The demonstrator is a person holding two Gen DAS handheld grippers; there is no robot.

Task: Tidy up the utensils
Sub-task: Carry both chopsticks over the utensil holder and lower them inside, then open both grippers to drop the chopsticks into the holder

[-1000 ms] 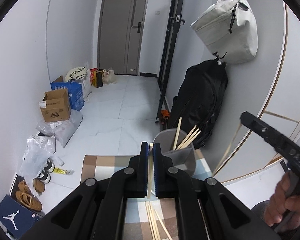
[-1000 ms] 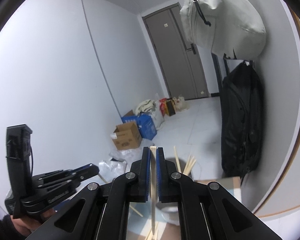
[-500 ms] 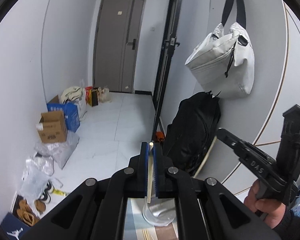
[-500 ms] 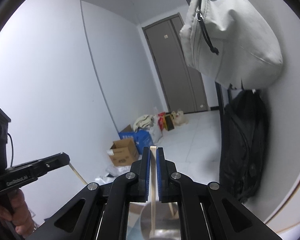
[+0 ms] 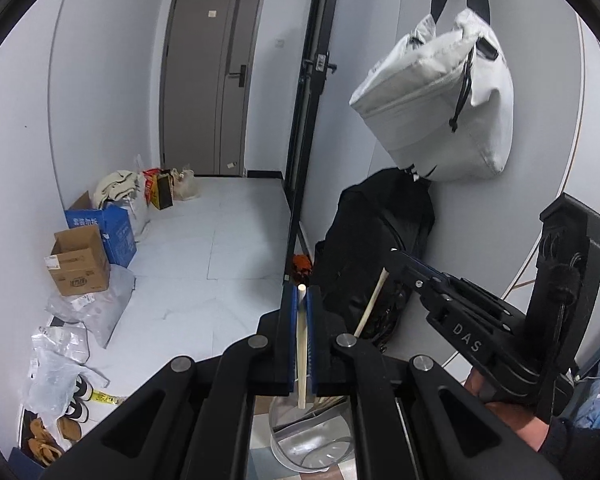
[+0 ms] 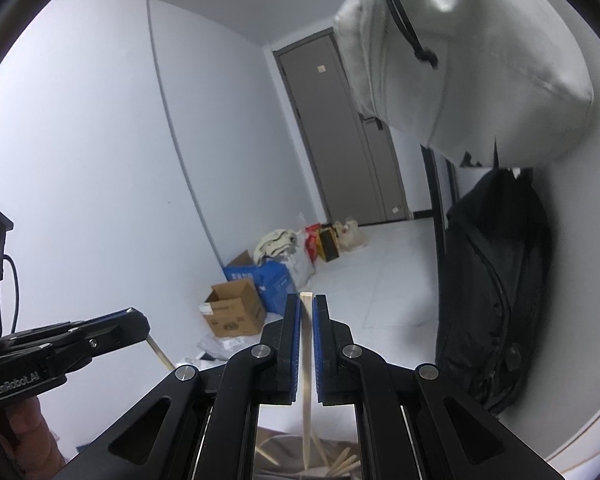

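In the left wrist view my left gripper (image 5: 300, 291) is shut on a pale wooden chopstick (image 5: 301, 360) that hangs down toward a clear utensil holder (image 5: 286, 436) directly below. My right gripper (image 5: 395, 255) comes in from the right, held by a person's hand (image 5: 504, 404), with another chopstick (image 5: 372, 304) slanting down from its tips. In the right wrist view the right gripper (image 6: 306, 300) is shut on its chopstick (image 6: 307, 380) above several chopsticks (image 6: 340, 465) standing in the holder. The left gripper (image 6: 140, 322) shows at the left.
A white bag (image 5: 440, 100) hangs on the wall above a black backpack (image 5: 376, 240), both close on the right. Cardboard and blue boxes (image 5: 80, 264), plastic bags and shoes (image 5: 60, 420) line the left wall. A grey door (image 5: 208, 80) closes the far end.
Both grippers have risen with their chopsticks. The holder has slid to the bottom of both views, the checked mat has left view, and the right gripper now sits closer to the left.
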